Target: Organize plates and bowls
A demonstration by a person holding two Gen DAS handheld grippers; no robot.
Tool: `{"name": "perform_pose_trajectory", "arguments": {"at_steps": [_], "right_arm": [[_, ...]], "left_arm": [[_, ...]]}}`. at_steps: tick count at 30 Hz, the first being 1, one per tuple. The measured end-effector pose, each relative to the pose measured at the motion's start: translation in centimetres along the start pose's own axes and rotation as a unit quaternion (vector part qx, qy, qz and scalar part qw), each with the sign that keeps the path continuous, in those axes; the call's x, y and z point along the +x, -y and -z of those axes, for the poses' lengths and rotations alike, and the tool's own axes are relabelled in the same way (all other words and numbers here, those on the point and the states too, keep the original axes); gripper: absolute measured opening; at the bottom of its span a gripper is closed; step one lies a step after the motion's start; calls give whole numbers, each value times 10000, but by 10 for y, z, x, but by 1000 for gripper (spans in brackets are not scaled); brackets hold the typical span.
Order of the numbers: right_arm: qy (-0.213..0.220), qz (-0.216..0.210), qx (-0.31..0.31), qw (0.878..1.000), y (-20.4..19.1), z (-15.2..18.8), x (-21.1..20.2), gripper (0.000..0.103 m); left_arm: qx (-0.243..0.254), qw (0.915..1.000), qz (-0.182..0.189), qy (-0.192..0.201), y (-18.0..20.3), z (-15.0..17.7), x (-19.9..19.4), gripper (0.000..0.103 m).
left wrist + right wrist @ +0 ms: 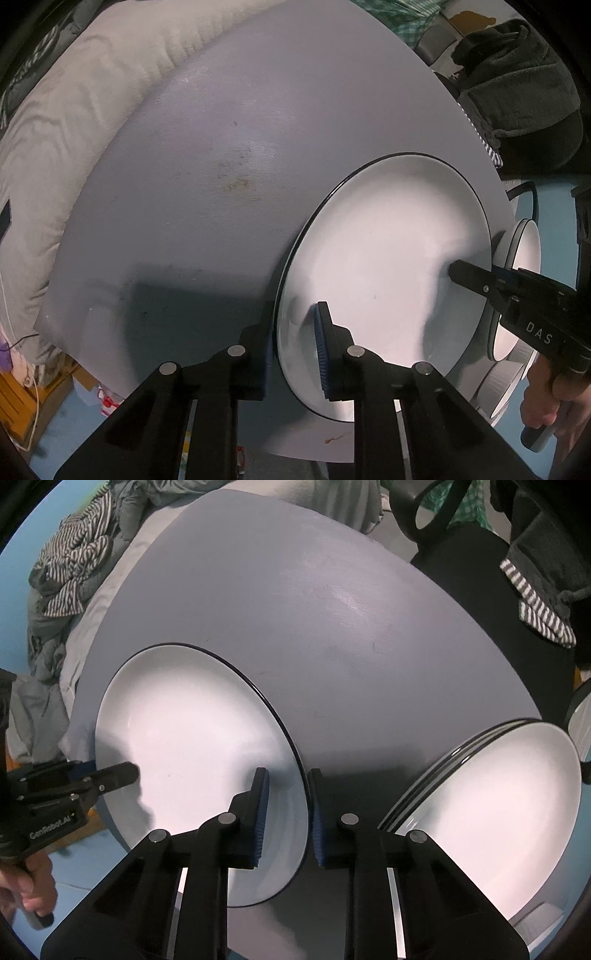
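Plate point(384, 258) rim pinched by left claw point(295, 350) and right claw point(288, 819), stacked bowls point(498, 812) cut off.

The right tool point(476, 275) reads "DAS"; the left tool point(110, 775) reads "GenRobot.AI".

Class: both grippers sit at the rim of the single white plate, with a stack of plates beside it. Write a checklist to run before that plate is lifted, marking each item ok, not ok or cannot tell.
1. Left gripper straddles the plate rim: ok.
2. Right gripper straddles the opposite rim: ok.
3. Pads actually pressing the rim on both sides: cannot tell.
4. Plate empty: ok.
5. Stack of plates beside it, top plate empty to receive: ok.
6. Table between plate and stack free of obstacles: ok.
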State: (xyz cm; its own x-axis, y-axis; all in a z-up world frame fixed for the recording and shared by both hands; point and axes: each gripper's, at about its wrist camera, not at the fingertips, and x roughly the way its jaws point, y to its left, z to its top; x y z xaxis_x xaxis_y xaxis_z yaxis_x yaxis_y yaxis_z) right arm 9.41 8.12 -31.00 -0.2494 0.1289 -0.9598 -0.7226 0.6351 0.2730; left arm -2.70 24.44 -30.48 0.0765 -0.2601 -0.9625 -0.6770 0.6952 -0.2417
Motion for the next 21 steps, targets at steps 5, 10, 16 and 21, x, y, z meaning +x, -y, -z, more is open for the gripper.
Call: {"name": "perform_pose_trajectory", "arguments": {"at_steps": [5, 10, 16, 21], "right_arm": [[-4, -111, 157, 9998, 2, 5, 0, 19], [-10, -251, 304, 9992, 5, 12, -1, 17], [-46, -261, 341, 9991, 3, 17, -5, 17], [-28, -276, 367, 9989, 5, 18, -11, 16]], "left_arm": [[150, 9999, -75, 9, 13, 0, 2, 20], [229, 9997, -76, -36, 23, -2, 5, 20], [312, 9994, -117, -57, 33, -6, 2, 20], [382, 9992, -120, -33, 41, -10, -2, 20]]}}
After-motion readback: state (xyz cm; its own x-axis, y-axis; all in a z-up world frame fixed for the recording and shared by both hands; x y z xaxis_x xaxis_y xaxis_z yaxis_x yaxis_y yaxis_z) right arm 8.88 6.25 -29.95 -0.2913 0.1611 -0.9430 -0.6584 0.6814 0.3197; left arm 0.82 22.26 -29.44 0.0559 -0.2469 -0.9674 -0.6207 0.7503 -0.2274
